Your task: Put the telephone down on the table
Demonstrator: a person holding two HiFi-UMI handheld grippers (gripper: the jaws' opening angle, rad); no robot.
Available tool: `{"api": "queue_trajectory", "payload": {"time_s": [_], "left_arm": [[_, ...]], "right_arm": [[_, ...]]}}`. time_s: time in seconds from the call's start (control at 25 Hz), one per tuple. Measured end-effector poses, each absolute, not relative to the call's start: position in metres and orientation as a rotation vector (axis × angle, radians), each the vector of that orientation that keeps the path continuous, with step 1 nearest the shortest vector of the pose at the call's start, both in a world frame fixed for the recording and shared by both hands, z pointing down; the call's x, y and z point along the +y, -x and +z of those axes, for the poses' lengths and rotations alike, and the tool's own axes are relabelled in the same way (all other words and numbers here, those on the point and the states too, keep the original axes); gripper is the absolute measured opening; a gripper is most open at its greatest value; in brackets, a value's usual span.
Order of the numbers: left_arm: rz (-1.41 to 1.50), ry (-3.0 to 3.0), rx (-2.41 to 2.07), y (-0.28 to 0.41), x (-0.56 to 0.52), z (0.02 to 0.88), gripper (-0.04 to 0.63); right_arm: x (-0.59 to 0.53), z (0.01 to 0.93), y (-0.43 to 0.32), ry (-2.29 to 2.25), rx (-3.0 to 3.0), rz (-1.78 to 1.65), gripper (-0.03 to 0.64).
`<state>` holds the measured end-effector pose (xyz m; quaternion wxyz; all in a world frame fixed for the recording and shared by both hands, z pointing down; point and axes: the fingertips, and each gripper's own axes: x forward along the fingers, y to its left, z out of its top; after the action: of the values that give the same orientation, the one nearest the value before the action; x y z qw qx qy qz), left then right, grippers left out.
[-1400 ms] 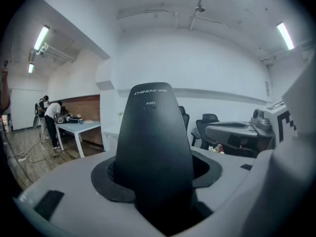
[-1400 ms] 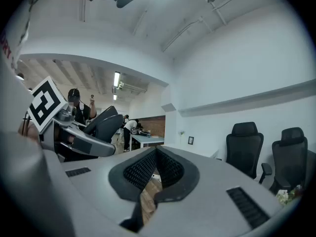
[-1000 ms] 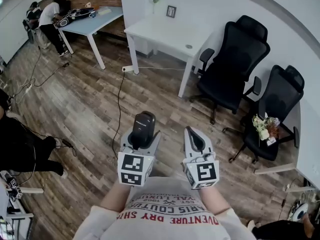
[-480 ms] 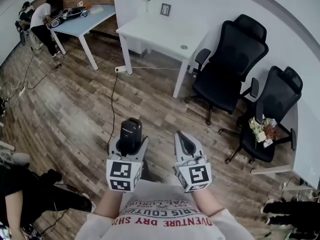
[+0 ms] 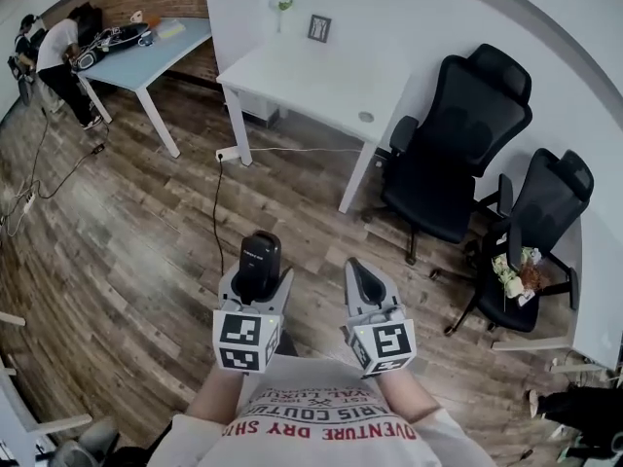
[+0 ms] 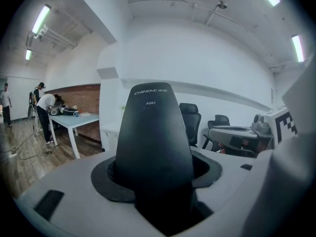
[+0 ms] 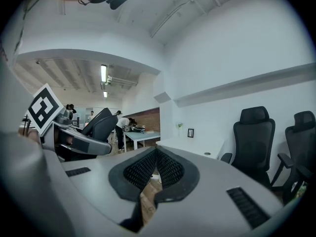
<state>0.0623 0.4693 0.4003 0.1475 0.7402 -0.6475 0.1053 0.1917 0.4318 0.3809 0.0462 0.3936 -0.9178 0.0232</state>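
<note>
You hold the telephone (image 5: pixel 260 257) in your left gripper (image 5: pixel 255 282). The jaws stand partly apart, with the pads clamped on the lower body of the handset. It stands upright out of them, top end pointing away from you. In the left gripper view the telephone (image 6: pixel 153 132) fills the gap between the jaws, with small print near its top. It is up in the air over the wood floor (image 5: pixel 146 222), well short of the white table (image 5: pixel 321 76) and resting on nothing.

Your right gripper (image 5: pixel 362 282) sits just beside the left one. Its jaws are closed with the pad tips touching and nothing between them. Only floor shows through the slit below the tips.

The white table stands ahead against the wall. It has a frame (image 5: pixel 319 28) at the far edge, a plant (image 5: pixel 282 6) at the far left corner and a small disc (image 5: pixel 366 117) near the right front edge. A black chair (image 5: pixel 458 154) stands just right of it. A second chair (image 5: pixel 545 212) further right has flowers (image 5: pixel 514 272) on its seat. A cable (image 5: pixel 216 212) runs over the floor from the table's left front leg toward you. At far left a person (image 5: pixel 54 52) bends over the end of a blue table (image 5: pixel 146 52).
</note>
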Motion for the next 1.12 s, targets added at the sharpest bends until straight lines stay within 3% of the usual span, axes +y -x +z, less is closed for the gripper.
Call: {"api": "queue_trajectory", "payload": {"time_s": [0.52, 1.12], "left_arm": [[0.307, -2.260, -1.770, 0.091, 0.292, 0.379, 0.291], [0.375, -2.227, -1.722, 0.125, 0.153, 0.410, 0.291]], "right_arm": [[0.262, 0.359, -0.046, -1.362, -2.759, 0.062, 0.025], [0.112, 0.392, -0.004, -1.318, -2.748, 0.157, 0.025]]}}
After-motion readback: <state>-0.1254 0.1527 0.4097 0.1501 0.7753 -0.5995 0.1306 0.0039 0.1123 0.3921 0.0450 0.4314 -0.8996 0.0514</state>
